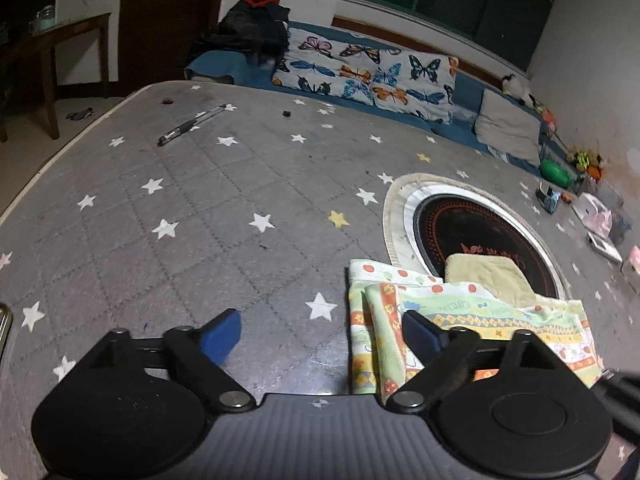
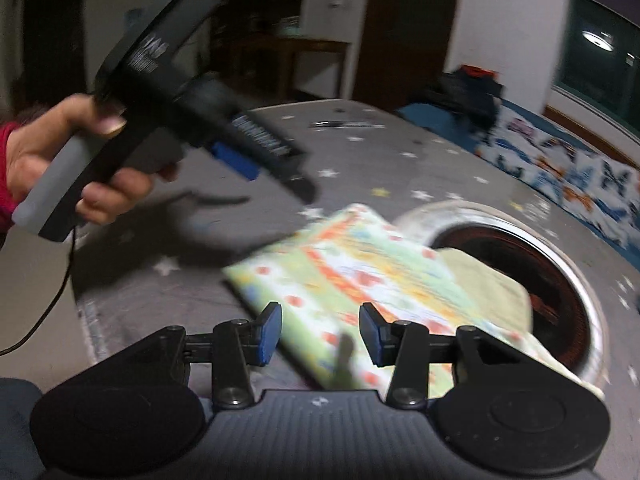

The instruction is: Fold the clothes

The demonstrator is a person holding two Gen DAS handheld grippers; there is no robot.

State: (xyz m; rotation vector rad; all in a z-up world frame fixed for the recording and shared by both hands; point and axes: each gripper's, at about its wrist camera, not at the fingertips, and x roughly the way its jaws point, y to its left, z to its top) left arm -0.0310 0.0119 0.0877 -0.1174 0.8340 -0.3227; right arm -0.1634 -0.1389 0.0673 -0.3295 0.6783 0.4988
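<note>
A: What lies around the work?

B: A pen (image 1: 191,125) rests far off on the grey star-printed desk (image 1: 200,220), well apart from a round black hotplate (image 1: 480,236) sunk in its pale ring. Toys and small clutter crowd the desk's far right edge, and behind the desk a butterfly-print quilt (image 1: 368,76) lies on a blue bed.

A: And the room?

B: Dim, with a dark window and a wooden side table by the wall.

A: The clothes?

B: A folded patterned cloth (image 1: 472,320), green, orange and white, lies flat beside the hotplate, a plain tan cloth (image 1: 488,276) partly over the plate.

A: The grippers?

B: The left gripper (image 1: 320,334) spreads wide and empty, one finger over the cloth's edge. The right gripper (image 2: 320,332) hangs above the cloth, jaws apart, holding nothing; that view is blurred.
</note>
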